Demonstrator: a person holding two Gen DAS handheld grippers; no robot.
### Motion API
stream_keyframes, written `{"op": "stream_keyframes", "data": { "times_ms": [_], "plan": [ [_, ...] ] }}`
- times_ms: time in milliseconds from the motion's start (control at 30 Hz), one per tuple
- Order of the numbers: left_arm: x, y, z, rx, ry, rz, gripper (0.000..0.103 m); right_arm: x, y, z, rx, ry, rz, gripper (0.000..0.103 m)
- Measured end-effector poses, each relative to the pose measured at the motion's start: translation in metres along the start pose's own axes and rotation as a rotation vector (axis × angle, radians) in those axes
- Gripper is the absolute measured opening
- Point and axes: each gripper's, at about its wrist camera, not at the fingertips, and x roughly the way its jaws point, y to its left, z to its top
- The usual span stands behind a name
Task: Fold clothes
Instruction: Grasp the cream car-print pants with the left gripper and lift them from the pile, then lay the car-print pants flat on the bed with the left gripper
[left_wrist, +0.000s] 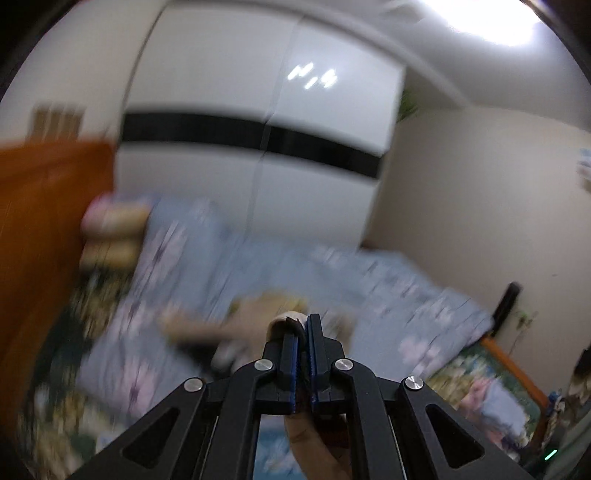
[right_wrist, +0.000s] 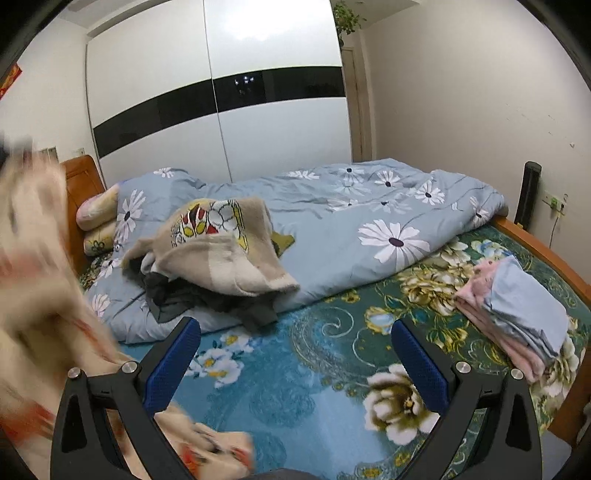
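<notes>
My left gripper (left_wrist: 303, 325) is shut on a cream garment with red print, whose edge (left_wrist: 284, 319) pokes out above the blue pads. The same garment (right_wrist: 40, 266) hangs blurred at the left of the right wrist view, with its lower part (right_wrist: 207, 446) lying on the bed below my gripper. My right gripper (right_wrist: 295, 343) is open and empty above the floral bedsheet (right_wrist: 332, 339). A pile of unfolded clothes topped by a beige sweater (right_wrist: 221, 247) lies ahead on the bed.
A blue daisy-print duvet (right_wrist: 351, 221) covers the far half of the bed. A folded stack of pink and blue clothes (right_wrist: 517, 314) sits at the right. An orange wooden headboard (left_wrist: 48, 229) stands at the left, pillows (right_wrist: 96, 221) beside it, and a white wardrobe (right_wrist: 221, 110) behind.
</notes>
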Motion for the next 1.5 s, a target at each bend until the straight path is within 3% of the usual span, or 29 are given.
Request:
{"op": "stream_keyframes", "data": {
  "times_ms": [133, 233, 433, 567, 667, 700, 733, 800, 967, 1333, 1500],
  "plan": [
    [0.031, 0.064, -0.077, -0.124, 0.163, 0.086, 0.005, 0.01, 0.024, -0.006, -0.032, 0.039, 0.033, 0.103],
    [0.046, 0.105, -0.12, -0.203, 0.239, 0.157, 0.005, 0.021, 0.048, -0.012, -0.06, 0.078, 0.081, 0.103],
    [0.073, 0.189, -0.168, -0.391, 0.349, 0.245, 0.006, 0.058, 0.093, -0.021, -0.129, 0.193, 0.138, 0.103],
    [0.104, 0.226, -0.189, -0.508, 0.443, 0.238, 0.009, 0.086, 0.118, -0.025, -0.175, 0.274, 0.156, 0.103],
    [0.121, 0.239, -0.211, -0.557, 0.492, 0.22, 0.027, 0.104, 0.127, -0.031, -0.204, 0.34, 0.163, 0.103],
    [0.123, 0.241, -0.219, -0.572, 0.503, 0.212, 0.041, 0.11, 0.129, -0.033, -0.212, 0.361, 0.163, 0.103],
    [0.121, 0.239, -0.226, -0.579, 0.511, 0.201, 0.051, 0.115, 0.132, -0.035, -0.221, 0.382, 0.163, 0.103],
    [0.11, 0.224, -0.241, -0.564, 0.533, 0.166, 0.057, 0.126, 0.136, -0.04, -0.239, 0.424, 0.162, 0.103],
    [0.085, 0.187, -0.279, -0.526, 0.589, 0.076, 0.059, 0.146, 0.136, -0.048, -0.249, 0.508, 0.167, 0.101],
    [0.042, 0.097, -0.353, -0.417, 0.716, -0.125, 0.06, 0.167, 0.128, -0.066, -0.266, 0.667, 0.162, 0.049],
    [0.044, 0.042, -0.369, -0.332, 0.784, -0.223, 0.061, 0.167, 0.118, -0.067, -0.244, 0.696, 0.153, 0.048]
  ]
}}
